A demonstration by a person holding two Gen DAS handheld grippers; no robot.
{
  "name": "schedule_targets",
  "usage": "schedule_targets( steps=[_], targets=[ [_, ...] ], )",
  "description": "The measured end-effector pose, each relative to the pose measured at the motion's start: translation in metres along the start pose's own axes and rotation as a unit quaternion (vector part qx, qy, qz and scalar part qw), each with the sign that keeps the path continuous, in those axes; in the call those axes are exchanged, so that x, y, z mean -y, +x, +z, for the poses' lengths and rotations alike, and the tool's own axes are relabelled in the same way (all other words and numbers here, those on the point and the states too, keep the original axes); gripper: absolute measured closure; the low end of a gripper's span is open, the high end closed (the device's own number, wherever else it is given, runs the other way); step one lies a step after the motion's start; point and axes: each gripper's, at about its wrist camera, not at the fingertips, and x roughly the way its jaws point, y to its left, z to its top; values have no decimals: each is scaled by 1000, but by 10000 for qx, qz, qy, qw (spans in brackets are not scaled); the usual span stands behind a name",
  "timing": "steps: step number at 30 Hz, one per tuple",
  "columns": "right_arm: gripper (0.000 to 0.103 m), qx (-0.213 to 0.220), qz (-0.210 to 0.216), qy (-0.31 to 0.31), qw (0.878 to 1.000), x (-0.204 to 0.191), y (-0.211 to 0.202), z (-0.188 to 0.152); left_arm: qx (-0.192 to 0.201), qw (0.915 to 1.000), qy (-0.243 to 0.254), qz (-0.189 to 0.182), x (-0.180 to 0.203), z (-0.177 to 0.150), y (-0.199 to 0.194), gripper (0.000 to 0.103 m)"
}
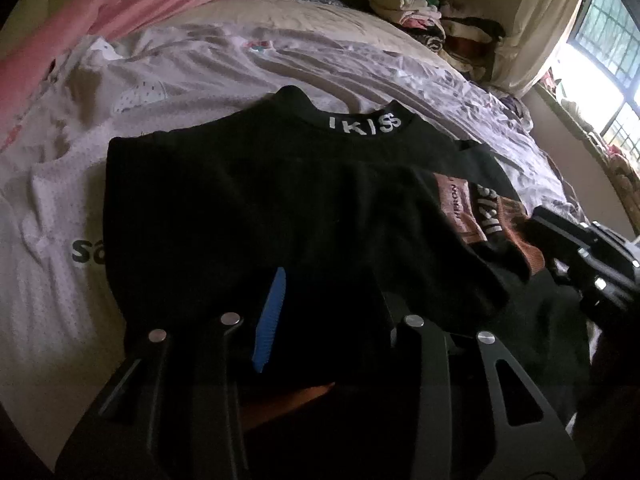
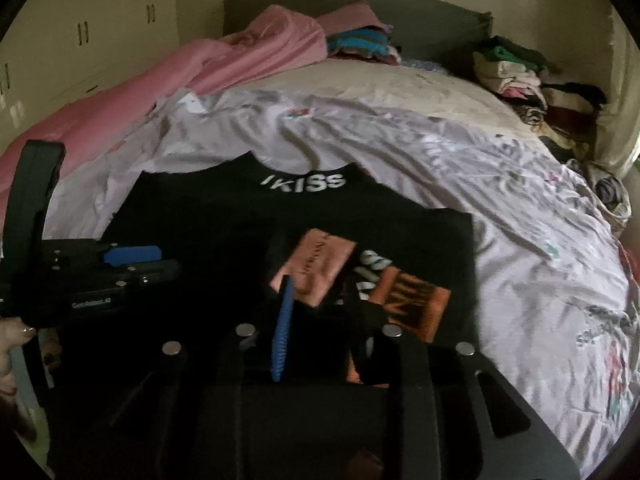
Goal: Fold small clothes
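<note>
Two grippers on one black "IKISS" shirt (image 1: 248, 200)
Left gripper (image 1: 328, 312) pinches its near hem; right gripper (image 2: 320, 320), jaws narrow, grip unclear, sits over the orange patch (image 2: 316, 268).

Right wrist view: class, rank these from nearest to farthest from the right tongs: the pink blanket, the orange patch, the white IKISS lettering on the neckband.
1. Orange patch, just ahead of the right tongs.
2. IKISS lettering, farther up the black garment.
3. Pink blanket, far left, near the headboard.
</note>
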Motion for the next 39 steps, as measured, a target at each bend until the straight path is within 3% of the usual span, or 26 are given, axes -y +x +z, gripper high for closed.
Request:
schedule_targets(
  steps=[15, 18, 31, 39],
  targets=[
    [76, -554, -206, 190, 9981, 16, 37, -16, -19, 9997, 178, 144, 5, -1, 1, 72],
    [71, -676, -197, 385, 9968, 25, 43, -23, -26, 9997, 178, 138, 5, -1, 1, 72],
    [68, -594, -176, 616, 9962, 31, 40, -28, -21, 9997, 176, 141, 5, -2, 1, 72],
    [53, -416, -135, 744, 9963, 31, 26, -29, -19, 9996, 207, 175, 6, -2, 0, 72]
  ],
)
